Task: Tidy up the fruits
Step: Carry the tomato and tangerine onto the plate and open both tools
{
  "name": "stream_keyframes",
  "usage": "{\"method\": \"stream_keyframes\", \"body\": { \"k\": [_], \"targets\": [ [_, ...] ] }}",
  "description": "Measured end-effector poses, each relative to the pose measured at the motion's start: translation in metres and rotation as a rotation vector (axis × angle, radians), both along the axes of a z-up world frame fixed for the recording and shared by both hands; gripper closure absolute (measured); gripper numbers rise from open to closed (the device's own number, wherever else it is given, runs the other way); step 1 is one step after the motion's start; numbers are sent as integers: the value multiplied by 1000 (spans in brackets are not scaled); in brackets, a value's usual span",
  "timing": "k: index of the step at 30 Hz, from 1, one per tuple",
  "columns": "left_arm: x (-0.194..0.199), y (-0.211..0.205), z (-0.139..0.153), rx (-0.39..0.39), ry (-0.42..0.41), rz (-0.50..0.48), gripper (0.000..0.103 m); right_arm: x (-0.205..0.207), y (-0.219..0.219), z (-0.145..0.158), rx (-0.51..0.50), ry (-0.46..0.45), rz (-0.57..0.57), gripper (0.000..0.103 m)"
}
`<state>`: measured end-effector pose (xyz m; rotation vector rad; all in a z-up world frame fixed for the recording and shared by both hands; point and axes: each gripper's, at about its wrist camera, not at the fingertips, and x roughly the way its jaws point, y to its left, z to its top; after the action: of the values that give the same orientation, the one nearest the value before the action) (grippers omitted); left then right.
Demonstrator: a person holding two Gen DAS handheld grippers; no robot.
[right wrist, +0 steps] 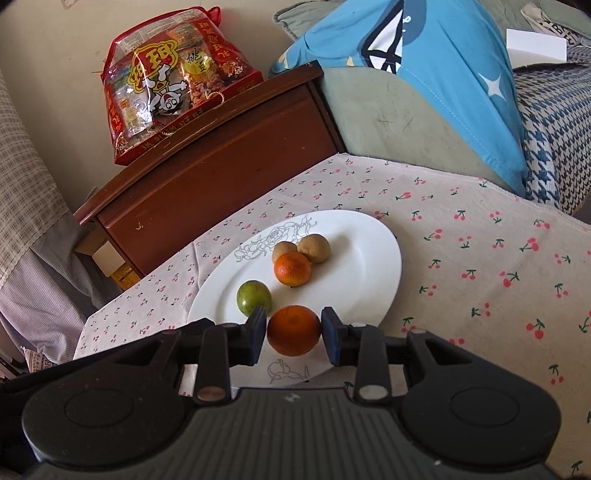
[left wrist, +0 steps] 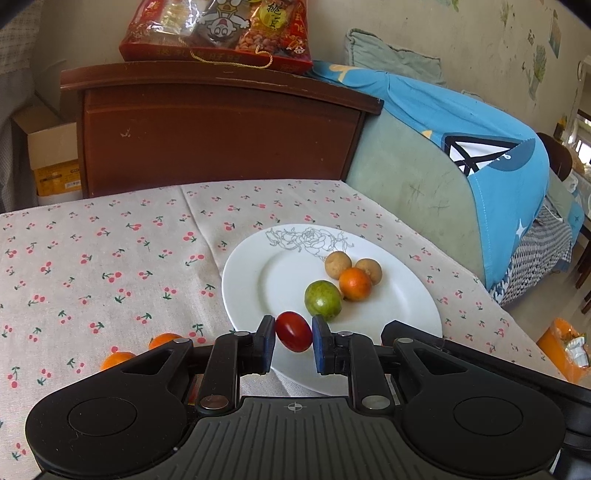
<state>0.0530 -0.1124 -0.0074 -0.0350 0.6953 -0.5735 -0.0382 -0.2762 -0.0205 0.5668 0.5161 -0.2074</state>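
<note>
A white plate point(left wrist: 266, 280) with a rose drawing sits on the cherry-print tablecloth. On it lie two brown round fruits point(left wrist: 337, 264), a small orange point(left wrist: 355, 283) and a green fruit point(left wrist: 323, 300). My left gripper point(left wrist: 294, 338) is shut on a red cherry tomato point(left wrist: 293, 331) above the plate's near rim. My right gripper point(right wrist: 294, 332) is shut on an orange point(right wrist: 293, 330) above the plate point(right wrist: 369, 254), near the green fruit point(right wrist: 253, 295), the small orange point(right wrist: 292, 268) and the brown fruits point(right wrist: 313, 248).
Two more oranges point(left wrist: 164, 339) lie on the cloth left of my left gripper, partly hidden behind it. A wooden cabinet point(left wrist: 218, 125) with a red snack bag point(left wrist: 218, 33) stands behind the table. A sofa with a blue cover point(left wrist: 480, 147) is at the right.
</note>
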Motion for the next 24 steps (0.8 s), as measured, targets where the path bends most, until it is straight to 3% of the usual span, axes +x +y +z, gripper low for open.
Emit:
{"method": "stream_keyframes", "body": {
  "k": [2,8,15,20,24],
  "targets": [
    [0,-1,1,-1,-5,-6,80,-1,-2,1,7,-6,-7,68],
    [-2,3,8,0,-24,25,57,-3,-4,3,17,-9,-30,66],
    [-8,16,19,-9,-27,59,37,-5,2,6,-1,-3,-15,54],
    [-16,30,27,-12,-33,77,27,-8,7,9,-11,0,3,47],
    [-24,42,30,-13,-26,90,25,-11,12,10,-24,9,25,45]
  ]
}}
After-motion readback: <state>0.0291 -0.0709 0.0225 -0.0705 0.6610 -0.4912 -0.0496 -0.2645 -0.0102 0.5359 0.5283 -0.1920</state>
